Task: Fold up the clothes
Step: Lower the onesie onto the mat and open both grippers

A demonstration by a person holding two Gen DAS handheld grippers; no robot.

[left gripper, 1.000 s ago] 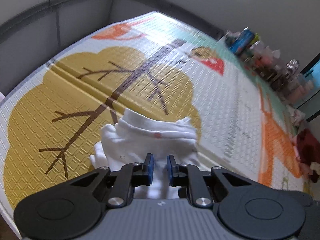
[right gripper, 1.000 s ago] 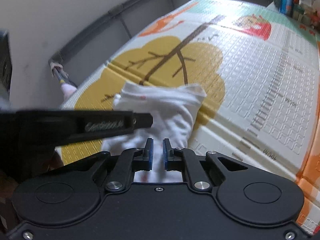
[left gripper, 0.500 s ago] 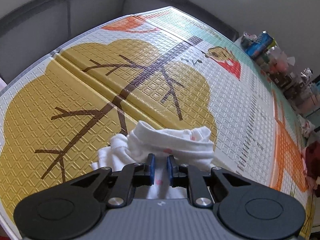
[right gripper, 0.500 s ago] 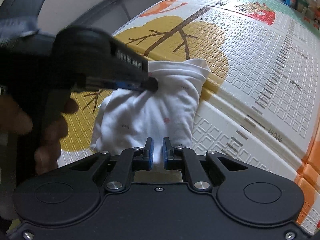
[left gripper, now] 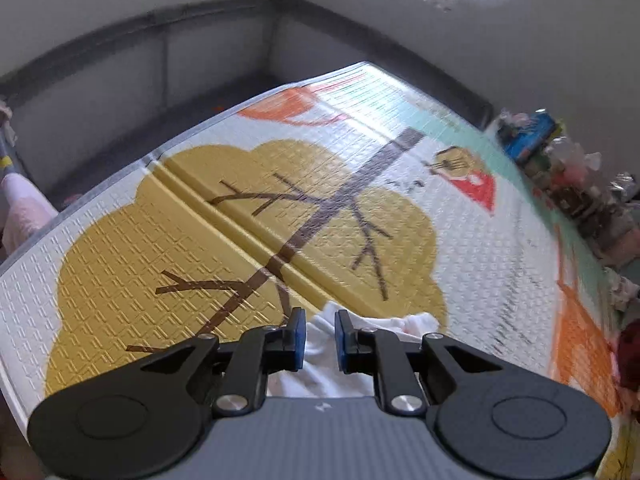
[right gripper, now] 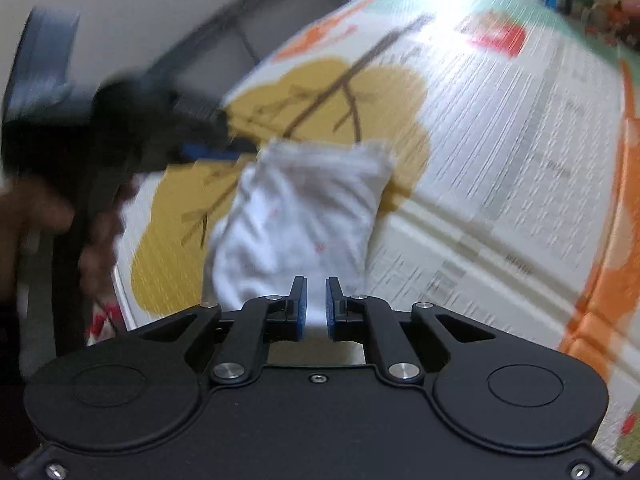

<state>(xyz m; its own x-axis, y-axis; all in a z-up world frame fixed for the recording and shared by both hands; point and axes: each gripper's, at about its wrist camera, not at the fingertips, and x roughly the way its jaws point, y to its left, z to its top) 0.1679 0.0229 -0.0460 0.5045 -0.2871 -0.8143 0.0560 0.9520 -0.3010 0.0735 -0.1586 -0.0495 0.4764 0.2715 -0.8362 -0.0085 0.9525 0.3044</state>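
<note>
A small white garment (right gripper: 304, 208) with tiny red marks hangs stretched between both grippers over the play mat (right gripper: 500, 140). My right gripper (right gripper: 316, 308) is shut on its near edge, with white cloth between the blue pads. My left gripper (right gripper: 240, 148), blurred and held by a hand (right gripper: 36, 208), grips the garment's far left corner. In the left wrist view the left gripper (left gripper: 320, 334) has white fabric (left gripper: 320, 376) pinched between its narrow jaws. Most of the garment is hidden under the gripper body there.
The mat (left gripper: 280, 184) shows a yellow tree with a fold line across it. A grey barrier wall (left gripper: 160, 52) runs along its far side. Toys and boxes (left gripper: 560, 168) crowd the right edge. A pink cloth (left gripper: 24, 208) lies off the mat's left edge.
Both grippers have risen and tilted, lifting the garment. The left view now shows more wall and less cloth. The right view has turned blurred with motion.
</note>
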